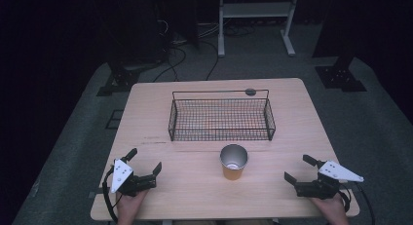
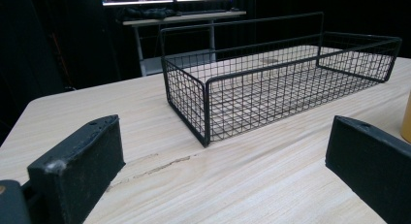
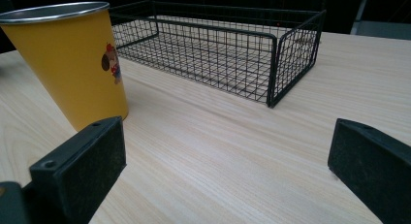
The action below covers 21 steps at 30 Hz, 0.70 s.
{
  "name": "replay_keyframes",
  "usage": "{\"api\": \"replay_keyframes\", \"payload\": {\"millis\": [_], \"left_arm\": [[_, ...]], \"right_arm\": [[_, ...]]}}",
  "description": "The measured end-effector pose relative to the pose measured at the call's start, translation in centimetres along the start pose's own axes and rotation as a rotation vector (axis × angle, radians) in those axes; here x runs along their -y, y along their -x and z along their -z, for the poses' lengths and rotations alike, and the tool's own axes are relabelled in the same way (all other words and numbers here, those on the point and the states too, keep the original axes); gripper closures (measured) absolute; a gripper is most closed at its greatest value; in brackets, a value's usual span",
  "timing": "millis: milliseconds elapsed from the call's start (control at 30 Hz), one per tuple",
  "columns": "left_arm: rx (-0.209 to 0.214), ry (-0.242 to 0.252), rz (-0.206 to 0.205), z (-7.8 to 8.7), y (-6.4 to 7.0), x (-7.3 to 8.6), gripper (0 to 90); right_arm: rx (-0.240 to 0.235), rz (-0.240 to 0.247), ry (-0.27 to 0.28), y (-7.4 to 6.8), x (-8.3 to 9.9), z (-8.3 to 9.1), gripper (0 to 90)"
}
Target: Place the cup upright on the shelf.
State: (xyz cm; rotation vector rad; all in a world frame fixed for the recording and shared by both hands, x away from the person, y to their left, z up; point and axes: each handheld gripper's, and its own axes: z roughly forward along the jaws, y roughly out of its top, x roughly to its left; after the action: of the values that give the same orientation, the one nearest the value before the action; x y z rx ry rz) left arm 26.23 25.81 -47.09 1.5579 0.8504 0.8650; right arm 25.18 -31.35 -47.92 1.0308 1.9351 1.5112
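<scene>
A yellow metal cup [image 1: 234,162] with a steel rim stands upright on the wooden table [image 1: 195,196], just in front of an empty black wire basket [image 1: 221,119]. My left gripper [image 1: 144,161] rests near the table's front left, jaws wide apart with nothing between them. My right gripper [image 1: 299,168] sits at the front right, likewise open and empty. In the right gripper view the cup [image 3: 72,64] stands ahead to the left, showing a small cartoon print, with the basket [image 3: 228,49] behind it. The left gripper view faces the basket [image 2: 276,78]; the cup's edge [image 2: 406,120] shows at far right.
A small dark round disc [image 1: 250,92] lies at the table's far edge behind the basket. Beyond the table are a white shelf frame [image 1: 255,20], cables and black stand bases on the grey floor. Bare wood lies between the grippers and the cup.
</scene>
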Motion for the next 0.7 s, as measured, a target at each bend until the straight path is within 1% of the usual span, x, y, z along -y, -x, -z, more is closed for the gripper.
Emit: {"api": "replay_keyframes", "payload": {"millis": [267, 533, 600, 700], "left_arm": [[0.001, -0.001, -0.004, 0.0, 0.0, 0.0, 0.0], [0.006, 0.007, -0.005, 0.2, 0.1, 0.0, 0.0], [0.007, 0.007, -0.005, 0.1, 0.1, 0.0, 0.0], [0.006, 0.007, -0.006, 0.1, 0.1, 0.0, 0.0]], "right_arm": [[0.001, 0.003, 0.002, -0.3, -0.1, 0.0, 0.0], [-0.022, 0.030, -0.015, -1.6, -0.8, -0.8, 0.0], [-0.033, 0.047, -0.023, -2.1, -1.0, -1.1, 0.0], [-0.042, 0.052, -0.021, -2.5, -1.2, -1.3, 0.0]]}}
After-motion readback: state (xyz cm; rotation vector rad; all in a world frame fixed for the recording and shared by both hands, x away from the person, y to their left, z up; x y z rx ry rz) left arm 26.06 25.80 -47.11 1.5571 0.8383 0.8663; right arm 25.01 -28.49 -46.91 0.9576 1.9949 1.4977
